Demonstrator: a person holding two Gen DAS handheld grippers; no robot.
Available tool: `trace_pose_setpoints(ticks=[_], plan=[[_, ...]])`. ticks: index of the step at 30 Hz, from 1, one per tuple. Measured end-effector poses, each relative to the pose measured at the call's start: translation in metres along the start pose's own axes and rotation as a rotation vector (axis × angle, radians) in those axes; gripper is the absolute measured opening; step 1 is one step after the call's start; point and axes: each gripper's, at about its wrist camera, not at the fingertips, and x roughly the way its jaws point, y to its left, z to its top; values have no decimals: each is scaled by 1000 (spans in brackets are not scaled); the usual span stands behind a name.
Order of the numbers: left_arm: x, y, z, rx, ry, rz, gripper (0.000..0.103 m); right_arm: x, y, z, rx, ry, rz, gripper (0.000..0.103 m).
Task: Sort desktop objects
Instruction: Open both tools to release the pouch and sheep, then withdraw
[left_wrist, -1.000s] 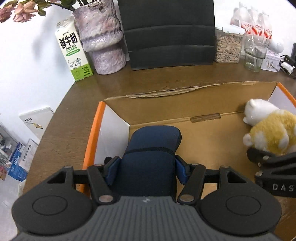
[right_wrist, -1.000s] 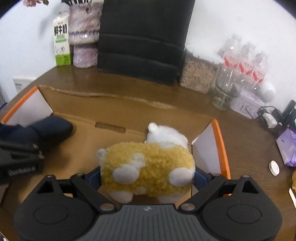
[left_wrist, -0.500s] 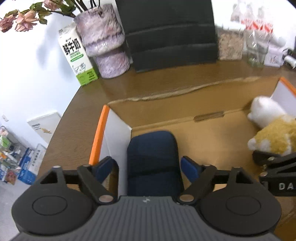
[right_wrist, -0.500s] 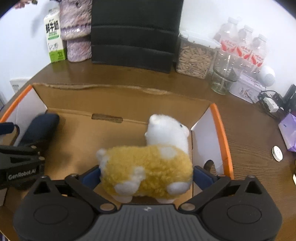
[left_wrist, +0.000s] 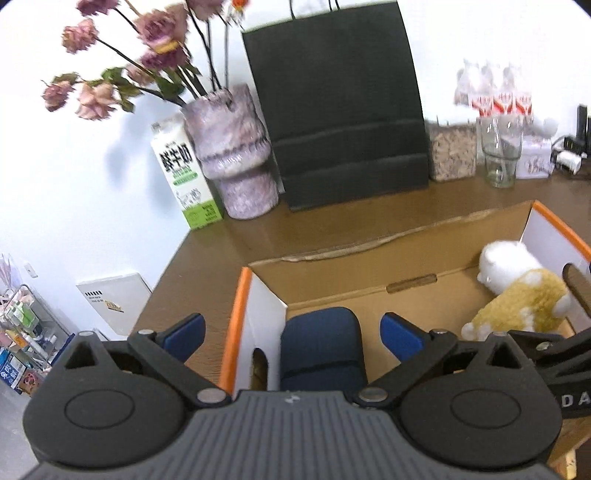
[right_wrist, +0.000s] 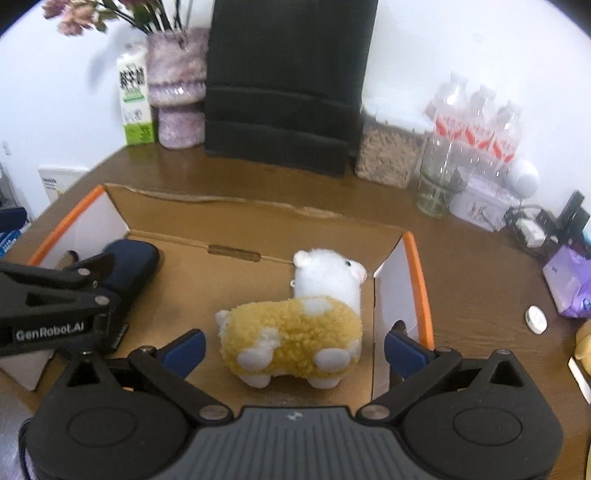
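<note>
Table (right_wrist: 461, 266): brown wood, pushed against a white wall.
Cardboard box (right_wrist: 255, 212): open-topped, orange-edged white end flaps, sitting on the table and taking up most of the near side.
Black paper bag (left_wrist: 336, 107): upright at the back, beside the mottled purple vase (left_wrist: 236, 147) of dried pink flowers.
Milk carton (left_wrist: 184, 173): green and white, standing just left of the vase.
Left gripper (left_wrist: 291, 332): its jaws are opening, the blue pads clear of the pouch on both sides; one pad hangs outside the box's left wall.
Right gripper (right_wrist: 293, 349): spread wide, pads off the toy on either side.
Plush alpaca (right_wrist: 295, 328): yellow body, white head, lying on the box floor near the right end.
Navy pouch (left_wrist: 321, 347): lying on the box floor at the left end, well apart from the alpaca.
Glass tumbler (right_wrist: 439, 181): empty, near the jar of seeds (right_wrist: 388, 158).
</note>
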Motion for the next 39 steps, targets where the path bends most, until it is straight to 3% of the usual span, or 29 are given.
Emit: trace_pose_setpoints(ticks=[6,10,14,20,27,34,39], plan=[[-47,21,-15,-72,-100,-45,103,-58,-7,-15,20,-157,42,103],[-83,24,-29,-57,-169,-89,103,-101,-10,-36,5,-270,76,103],[-119,23,-48,-60,-249,-116,103,-139,-14,-68,2,-359,120,103],[-154,21,-90,-74,-329,-166,103,-174,-9,-125,12,-461,116,103],[-176,28,-146,-167,-365,-172,103,-186,0,-193,49,-481,93,103],[-187,22,-203,-221,-305,-213,103,-185,9,-247,110,-454,74,103],[-194,21,-227,-245,-293,-235,103,-182,24,-277,74,-422,70,103]])
